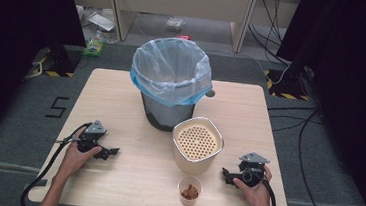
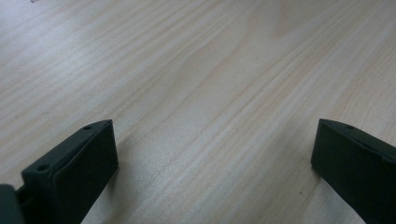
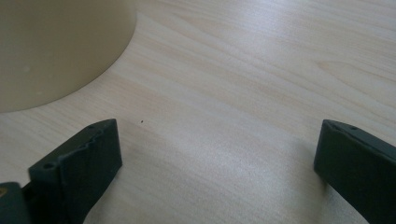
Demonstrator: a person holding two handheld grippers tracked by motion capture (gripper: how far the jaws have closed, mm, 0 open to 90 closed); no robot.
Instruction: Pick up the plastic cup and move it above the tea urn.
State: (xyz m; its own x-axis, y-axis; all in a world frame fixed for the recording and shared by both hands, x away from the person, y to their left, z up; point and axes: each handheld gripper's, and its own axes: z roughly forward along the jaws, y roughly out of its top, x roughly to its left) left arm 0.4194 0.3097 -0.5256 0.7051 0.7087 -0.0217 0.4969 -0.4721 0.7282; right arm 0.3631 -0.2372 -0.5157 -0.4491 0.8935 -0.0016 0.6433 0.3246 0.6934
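Here is the pale wooden table [image 1: 121, 97], its corners rounded, with wide bare wood along the left side and across the near middle. The bin [image 1: 170, 84] stands toward the far middle, lined with a blue-rimmed plastic bag [image 1: 173, 67] that folds over its edge. Just in front of it, touching or nearly so, sits the cream container [image 1: 197, 144] with a perforated insert on top. Nearer the front edge stands a small clear cup [image 1: 189, 190] holding something brown; what the brown stuff is cannot be made out.

The left gripper [image 1: 109, 152] lies low on the wood near the left edge, well apart from everything, jaws pointing right and spread wide. In the left gripper view [image 2: 212, 154] there is bare grain between the two black jaws. The left hand [image 1: 77, 154] wraps its handle, forearm cut off at the bottom edge.

The right gripper [image 1: 227, 176] rests near the right front corner, jaws pointing left toward the cup, also spread wide with nothing between them [image 3: 217, 154]. That view catches the container's curved wall [image 3: 60, 46] at upper left, cut off by the frame. The right hand [image 1: 256, 187] grips from behind, cable looping beside the wrist.
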